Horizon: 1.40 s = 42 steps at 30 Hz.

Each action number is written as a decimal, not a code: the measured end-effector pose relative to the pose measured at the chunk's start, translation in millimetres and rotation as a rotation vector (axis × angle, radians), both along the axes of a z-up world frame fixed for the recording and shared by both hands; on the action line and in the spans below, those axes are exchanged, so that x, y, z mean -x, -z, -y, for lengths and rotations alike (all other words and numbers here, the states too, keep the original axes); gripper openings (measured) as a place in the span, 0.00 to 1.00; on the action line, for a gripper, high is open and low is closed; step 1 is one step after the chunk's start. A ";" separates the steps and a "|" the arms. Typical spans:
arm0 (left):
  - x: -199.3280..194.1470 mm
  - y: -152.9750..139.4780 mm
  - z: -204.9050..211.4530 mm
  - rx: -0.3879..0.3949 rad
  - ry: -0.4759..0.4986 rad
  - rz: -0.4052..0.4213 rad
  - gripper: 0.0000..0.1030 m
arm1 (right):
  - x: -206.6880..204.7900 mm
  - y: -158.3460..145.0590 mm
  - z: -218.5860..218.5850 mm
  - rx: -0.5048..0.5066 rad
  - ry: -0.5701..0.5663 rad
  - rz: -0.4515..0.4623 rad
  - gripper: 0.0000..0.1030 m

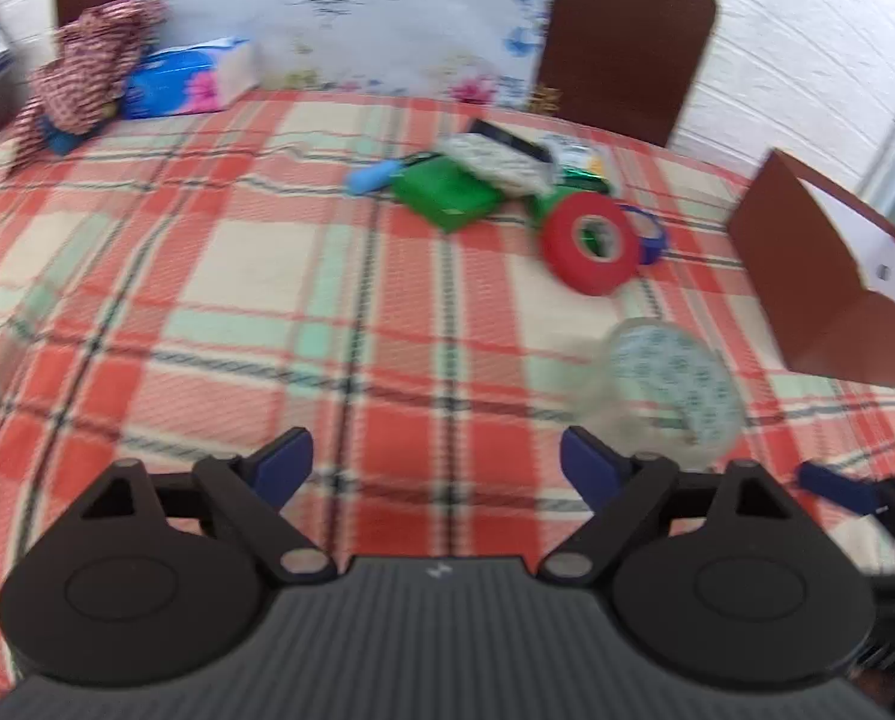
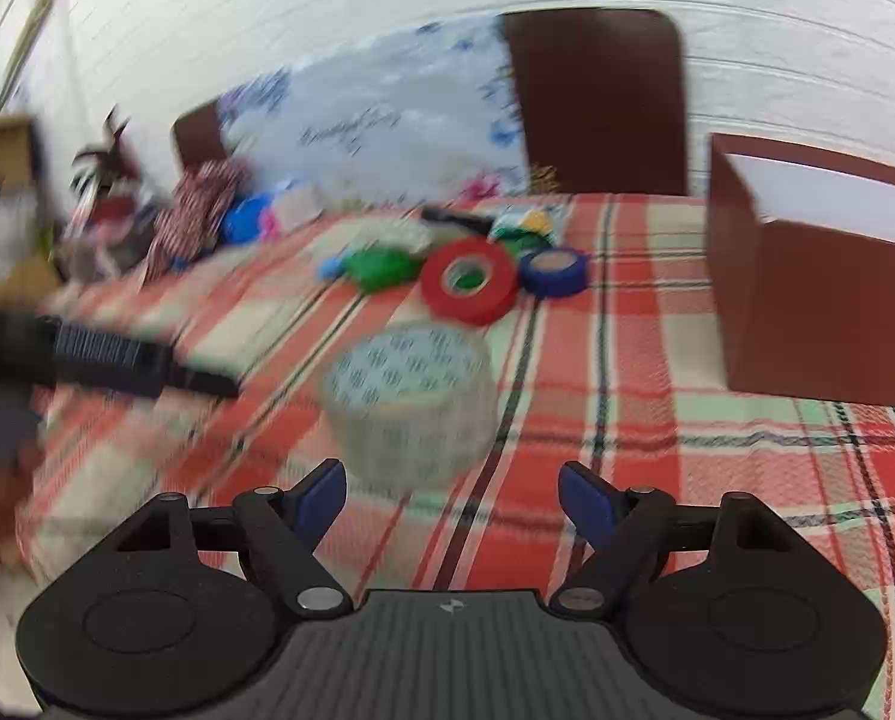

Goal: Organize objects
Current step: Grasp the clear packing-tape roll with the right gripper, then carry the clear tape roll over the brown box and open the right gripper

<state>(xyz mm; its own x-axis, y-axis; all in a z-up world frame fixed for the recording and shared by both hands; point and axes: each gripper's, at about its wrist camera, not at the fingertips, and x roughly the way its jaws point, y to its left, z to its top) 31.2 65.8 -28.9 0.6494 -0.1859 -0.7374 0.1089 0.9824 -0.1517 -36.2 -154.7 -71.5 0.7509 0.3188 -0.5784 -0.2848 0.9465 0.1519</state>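
A clear packing tape roll (image 1: 669,384) (image 2: 408,396) lies on the plaid tablecloth (image 1: 267,276) (image 2: 597,420). Behind it sit a red tape roll (image 1: 588,243) (image 2: 468,282), a blue tape roll (image 1: 648,234) (image 2: 553,271), a green box (image 1: 447,192) (image 2: 381,267) and a small pile of packets (image 1: 495,159). A brown open box (image 1: 825,276) (image 2: 819,276) stands at the right. My left gripper (image 1: 437,468) is open over bare cloth, the clear roll just to its right. My right gripper (image 2: 452,495) is open, just short of the clear roll. Both are empty.
Two brown chair backs (image 1: 621,36) (image 2: 597,102) stand behind the table, with a floral cloth (image 1: 351,12) between them. A tissue pack (image 1: 189,78) and a striped cloth bundle (image 1: 87,72) lie at the far left. The other gripper shows at the frame edge (image 1: 867,498) (image 2: 87,354).
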 end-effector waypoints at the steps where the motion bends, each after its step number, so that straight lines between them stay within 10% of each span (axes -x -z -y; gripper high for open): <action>1: -4.1 -1.4 6.5 0.010 0.021 -0.004 0.81 | -2.4 0.9 -3.4 0.023 -0.022 0.000 0.76; 7: -34.6 -5.0 49.1 0.066 0.117 -0.028 0.60 | -27.0 7.9 -19.8 0.157 -0.072 0.054 0.76; 11: -51.5 24.5 77.1 -0.017 0.142 -0.134 0.20 | -62.1 25.5 -32.0 0.185 -0.107 0.033 0.83; 25: -55.3 -88.7 233.7 -0.018 0.458 0.265 0.20 | -64.6 -44.3 93.4 0.261 0.316 0.392 0.80; 31: -84.3 -75.5 296.4 -0.009 0.507 0.190 0.22 | -91.5 -42.8 153.8 0.252 0.416 0.359 0.81; 35: -96.6 -57.8 318.8 -0.097 0.466 0.162 0.46 | -96.1 -36.0 172.9 0.152 0.448 0.301 0.85; 42: -84.3 -57.4 312.7 -0.129 0.447 0.173 0.53 | -52.1 -29.4 157.8 0.123 0.452 0.401 0.87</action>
<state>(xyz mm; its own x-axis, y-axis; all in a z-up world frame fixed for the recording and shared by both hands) 115.5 -246.8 28.5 0.6423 -0.3882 -0.6609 0.5366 0.8434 0.0261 15.9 -312.4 -42.2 0.9627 -0.1328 -0.2356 0.1362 0.9907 -0.0021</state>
